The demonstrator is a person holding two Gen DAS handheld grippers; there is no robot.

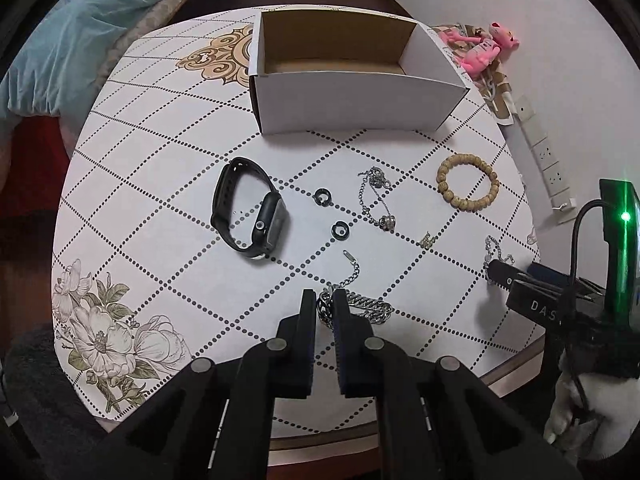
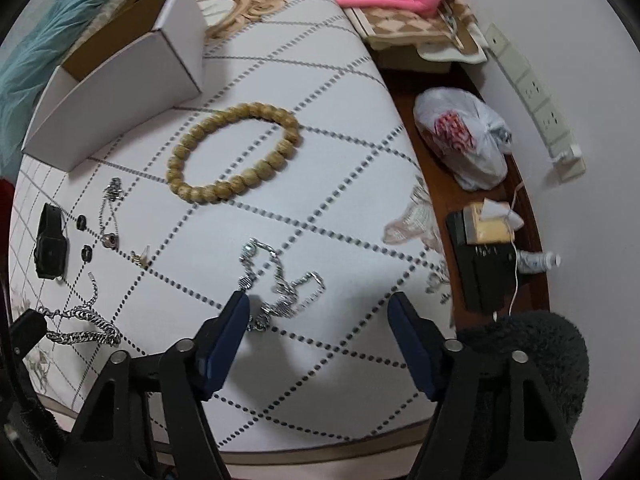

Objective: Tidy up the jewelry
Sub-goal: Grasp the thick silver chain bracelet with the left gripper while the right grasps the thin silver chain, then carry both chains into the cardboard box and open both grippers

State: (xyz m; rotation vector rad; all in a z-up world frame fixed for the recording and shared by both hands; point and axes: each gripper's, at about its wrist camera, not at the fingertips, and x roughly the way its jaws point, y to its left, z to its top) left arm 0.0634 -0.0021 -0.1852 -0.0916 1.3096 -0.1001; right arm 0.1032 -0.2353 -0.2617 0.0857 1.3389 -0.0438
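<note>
The heavy curb-link chain bracelet (image 1: 362, 306) is lying at the near edge of the tabletop (image 1: 160, 184), and the left tool (image 1: 324, 300) is pinching one end of it: the jaws are standing nearly closed with a bunch of links caught between them, while the thinner extender tail is trailing off toward the middle. Judging by the task, this piece is being picked up for the open white cardboard box (image 1: 352, 100) at the far side. To do that well, the pinch should be sitting on the thick links rather than the tail, the lift should be going straight up until the whole chain is hanging free, and the carry should be passing above the two small black rings (image 1: 322, 196) and the black smartwatch (image 1: 250, 208) so the dangling end is not sweeping them.

Further right, a slim silver chain with pendants (image 1: 376, 200) and a small gold charm (image 1: 428, 240) are lying apart from each other, and a wooden bead bracelet (image 2: 234, 152) is resting near the box corner. The right tool (image 2: 320, 308) is hovering wide open and gripping nothing, its left finger (image 2: 228, 328) just beside a beaded silver chain (image 2: 280, 280). That chain is loosely heaped, so closing on a doubled section would probably be holding more securely.
</note>
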